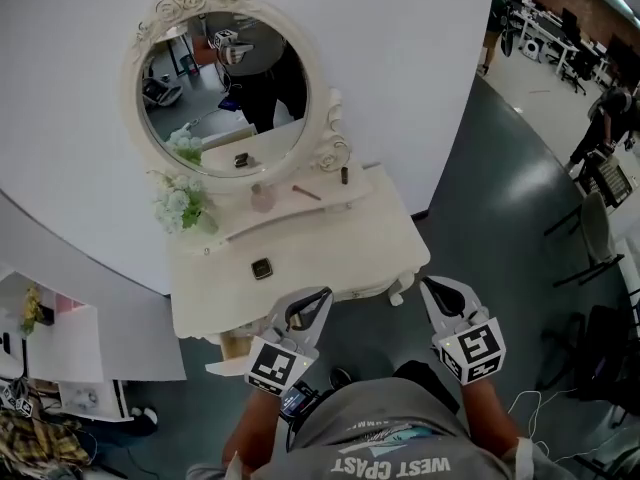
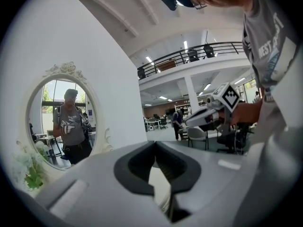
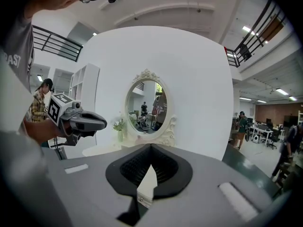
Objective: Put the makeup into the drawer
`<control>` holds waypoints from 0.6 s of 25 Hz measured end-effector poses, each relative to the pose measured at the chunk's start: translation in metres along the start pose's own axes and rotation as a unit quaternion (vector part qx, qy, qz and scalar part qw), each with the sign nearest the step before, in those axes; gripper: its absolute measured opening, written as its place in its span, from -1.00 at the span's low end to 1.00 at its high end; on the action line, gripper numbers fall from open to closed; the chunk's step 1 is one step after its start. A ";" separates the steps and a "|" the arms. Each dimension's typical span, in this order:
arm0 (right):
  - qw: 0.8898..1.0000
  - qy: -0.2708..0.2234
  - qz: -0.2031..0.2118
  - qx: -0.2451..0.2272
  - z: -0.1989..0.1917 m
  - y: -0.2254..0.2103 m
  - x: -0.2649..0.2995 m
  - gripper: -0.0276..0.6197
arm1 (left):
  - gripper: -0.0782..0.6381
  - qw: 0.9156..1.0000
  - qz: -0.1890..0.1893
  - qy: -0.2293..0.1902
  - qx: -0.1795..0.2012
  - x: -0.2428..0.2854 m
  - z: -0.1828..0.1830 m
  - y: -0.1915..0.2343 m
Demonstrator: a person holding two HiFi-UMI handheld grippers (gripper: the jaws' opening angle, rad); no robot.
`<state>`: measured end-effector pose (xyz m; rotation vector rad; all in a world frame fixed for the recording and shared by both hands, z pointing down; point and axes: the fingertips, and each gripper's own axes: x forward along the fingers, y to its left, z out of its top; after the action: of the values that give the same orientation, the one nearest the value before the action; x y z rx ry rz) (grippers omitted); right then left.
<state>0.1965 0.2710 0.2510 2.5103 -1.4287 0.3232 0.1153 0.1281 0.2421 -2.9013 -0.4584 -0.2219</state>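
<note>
A white dressing table [image 1: 330,253] stands against the white wall. On its lower top lies a small dark compact [image 1: 261,268]. The raised shelf holds a pink bottle [image 1: 262,199], a slim stick [image 1: 306,193] and a small dark tube [image 1: 344,175]. My left gripper [image 1: 322,295] [image 2: 155,143] hovers at the table's front edge, jaws shut and empty. My right gripper [image 1: 430,285] [image 3: 151,145] hangs off the table's right front corner, shut on nothing. Each gripper view shows the other gripper: the right one [image 2: 189,122] and the left one [image 3: 102,123].
An oval mirror [image 1: 222,93] in an ornate white frame rises behind the shelf, with white flowers [image 1: 182,206] at its left. A cluttered low shelf [image 1: 50,358] stands at the far left. Chairs [image 1: 595,228] stand on the grey floor to the right.
</note>
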 end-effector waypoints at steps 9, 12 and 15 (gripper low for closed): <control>1.000 0.008 0.000 -0.009 0.008 -0.026 0.037 -0.91 | -0.78 1.000 0.024 -0.002 -0.013 0.008 -0.005 0.035; 1.000 0.005 0.016 -0.010 0.010 -0.040 0.061 -0.91 | -0.78 0.999 0.049 0.009 -0.021 0.012 -0.010 0.050; 0.999 0.004 0.038 -0.012 0.013 -0.052 0.089 -0.91 | -0.78 0.997 0.076 0.024 -0.024 0.018 -0.016 0.065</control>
<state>0.2869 0.2209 0.2611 2.4387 -1.5182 0.3266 0.1513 0.0694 0.2503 -2.9530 -0.2267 -0.2814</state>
